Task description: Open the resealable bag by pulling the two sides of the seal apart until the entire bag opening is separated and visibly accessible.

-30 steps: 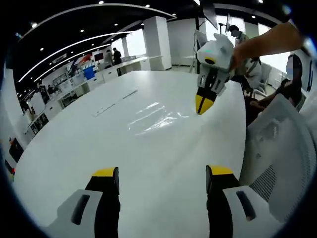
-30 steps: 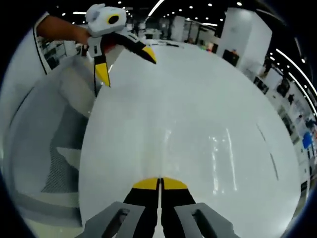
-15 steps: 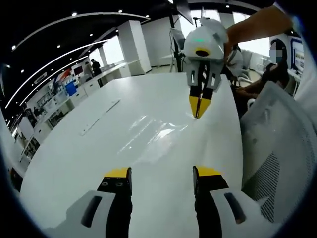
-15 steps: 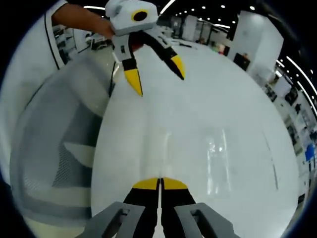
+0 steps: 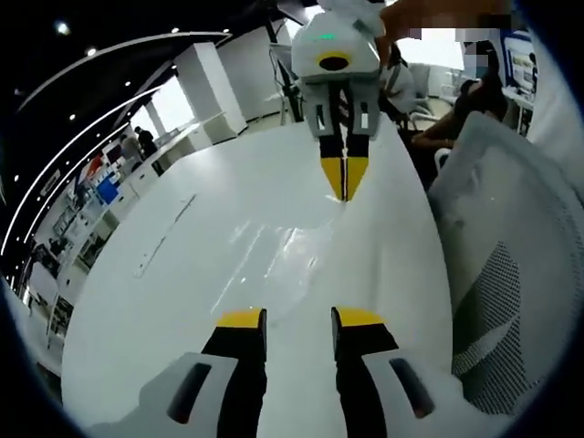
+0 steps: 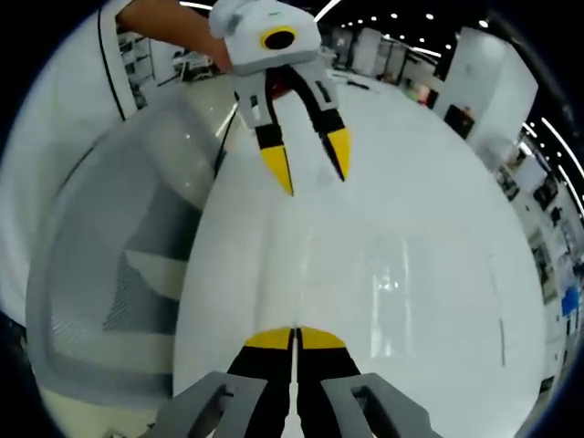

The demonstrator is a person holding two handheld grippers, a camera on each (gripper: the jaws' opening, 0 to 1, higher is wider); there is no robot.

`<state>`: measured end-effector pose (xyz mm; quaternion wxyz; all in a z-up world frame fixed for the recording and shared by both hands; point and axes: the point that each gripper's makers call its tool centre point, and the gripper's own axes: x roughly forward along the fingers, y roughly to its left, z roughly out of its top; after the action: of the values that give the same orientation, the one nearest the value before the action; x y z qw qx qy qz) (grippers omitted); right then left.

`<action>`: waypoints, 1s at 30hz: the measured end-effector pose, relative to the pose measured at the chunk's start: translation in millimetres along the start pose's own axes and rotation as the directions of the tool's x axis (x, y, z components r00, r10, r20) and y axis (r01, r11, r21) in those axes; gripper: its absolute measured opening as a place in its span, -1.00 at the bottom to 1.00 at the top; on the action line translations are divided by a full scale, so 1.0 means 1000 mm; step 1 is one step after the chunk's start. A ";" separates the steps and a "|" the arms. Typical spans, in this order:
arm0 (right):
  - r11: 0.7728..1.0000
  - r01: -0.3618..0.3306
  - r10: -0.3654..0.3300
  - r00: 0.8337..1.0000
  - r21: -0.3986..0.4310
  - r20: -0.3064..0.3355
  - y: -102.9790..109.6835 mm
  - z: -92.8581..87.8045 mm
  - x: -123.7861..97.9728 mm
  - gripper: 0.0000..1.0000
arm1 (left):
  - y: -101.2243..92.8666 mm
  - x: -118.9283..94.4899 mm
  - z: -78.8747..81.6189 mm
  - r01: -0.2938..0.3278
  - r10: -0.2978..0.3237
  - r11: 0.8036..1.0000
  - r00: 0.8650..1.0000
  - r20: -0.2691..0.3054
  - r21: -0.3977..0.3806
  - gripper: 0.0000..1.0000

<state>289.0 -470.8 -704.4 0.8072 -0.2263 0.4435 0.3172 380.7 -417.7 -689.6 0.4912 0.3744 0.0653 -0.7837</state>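
The clear resealable bag (image 5: 278, 255) lies flat on the white table (image 5: 164, 319), showing mostly as glints; in the right gripper view the bag (image 6: 401, 274) is a faint sheen ahead and to the right. My left gripper (image 5: 299, 319) hovers over the bag's near edge with its jaws open a narrow way and nothing between them. In the right gripper view, the left gripper (image 6: 308, 164) points down at the table. My right gripper (image 5: 344, 178) is shut, tips down at the bag's far corner. The right gripper (image 6: 294, 339) shows no film between its jaws.
A white mesh chair (image 5: 511, 274) stands against the table's edge, also seen as the chair (image 6: 109, 274) in the right gripper view. A long thin strip (image 5: 164, 242) lies farther out on the table. People (image 5: 456, 100) sit beyond the table.
My left gripper's jaws have narrowed. The two grippers have drawn closer together over the bag. The right gripper has stayed shut.
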 end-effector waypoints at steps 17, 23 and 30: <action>1.000 -0.010 0.010 1.000 -0.007 0.024 -0.001 0.008 -0.008 -1.00 | -0.002 0.003 -0.001 0.015 -0.006 0.986 0.998 -0.057 0.169 -0.95; 1.000 0.008 -0.008 0.999 0.009 0.038 -0.007 0.011 -0.013 -1.00 | -0.002 0.005 0.000 0.023 -0.009 0.983 0.997 -0.076 0.184 -0.99; 0.997 -0.007 0.001 0.997 0.082 0.078 -0.005 0.016 -0.016 -1.00 | 0.003 0.005 0.000 0.006 0.009 0.982 0.997 -0.081 0.190 -1.00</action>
<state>295.3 -469.3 -682.6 0.8317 -0.1796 0.4250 0.3089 381.9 -423.1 -692.1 0.4506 0.4515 0.0098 -0.7700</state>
